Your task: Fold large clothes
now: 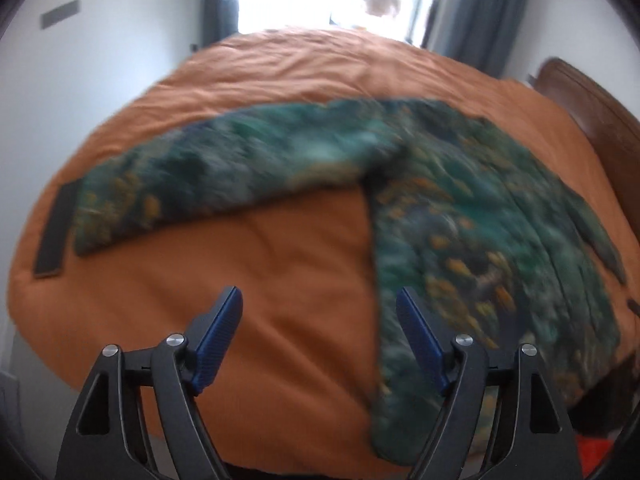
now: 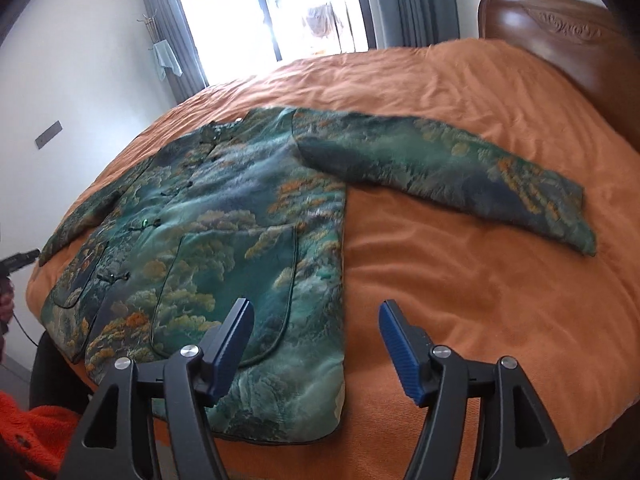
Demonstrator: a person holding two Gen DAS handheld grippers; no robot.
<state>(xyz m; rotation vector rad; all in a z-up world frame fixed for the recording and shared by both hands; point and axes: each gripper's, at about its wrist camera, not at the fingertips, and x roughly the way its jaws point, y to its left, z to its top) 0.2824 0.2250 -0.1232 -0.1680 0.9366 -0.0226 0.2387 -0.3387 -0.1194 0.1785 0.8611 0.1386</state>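
Jacket (image 2: 224, 216): you're looking at it lying flat on the orange bed cover (image 2: 460, 300), sleeves spread.
Left gripper (image 1: 320, 336): you're holding it wide apart, gripping nothing.
Right gripper (image 2: 316, 344): gaping too, empty.

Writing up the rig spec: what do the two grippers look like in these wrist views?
Both match: the left gripper and right gripper have matte black linkage arms with triangular cutouts, round silver pivot pins, and ribbed dark-blue pads on the fingers. No markings are legible. In the right wrist view a thin black cable hangs at the left edge.

Silky-looking brocade jacket (image 2: 224, 216); matt orange cloth bedcover (image 2: 460, 280).
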